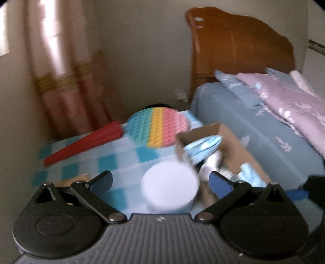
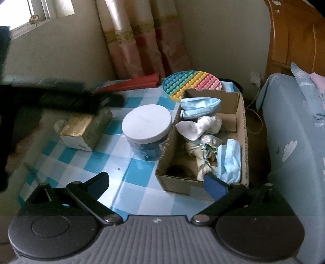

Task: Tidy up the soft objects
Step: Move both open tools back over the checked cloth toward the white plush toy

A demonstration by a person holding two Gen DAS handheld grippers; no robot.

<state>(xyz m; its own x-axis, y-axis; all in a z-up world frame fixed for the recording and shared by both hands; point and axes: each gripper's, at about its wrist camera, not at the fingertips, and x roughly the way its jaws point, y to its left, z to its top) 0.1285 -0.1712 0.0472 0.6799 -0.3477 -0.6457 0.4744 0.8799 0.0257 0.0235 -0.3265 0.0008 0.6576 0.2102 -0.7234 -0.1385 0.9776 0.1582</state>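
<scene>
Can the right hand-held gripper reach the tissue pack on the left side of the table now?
Probably yes: the right hand-held gripper is open and empty, and bare tablecloth leads to the tissue pack.

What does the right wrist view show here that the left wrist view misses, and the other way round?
Only the right wrist view: the tissue pack, the window, and the jar's blue contents under its lid. Only the left wrist view: the pink quilt on the bed and the whole headboard. Both: the white-lidded jar, the cardboard box holding blue masks, the rainbow pop mat, and open, empty jaws.
</scene>
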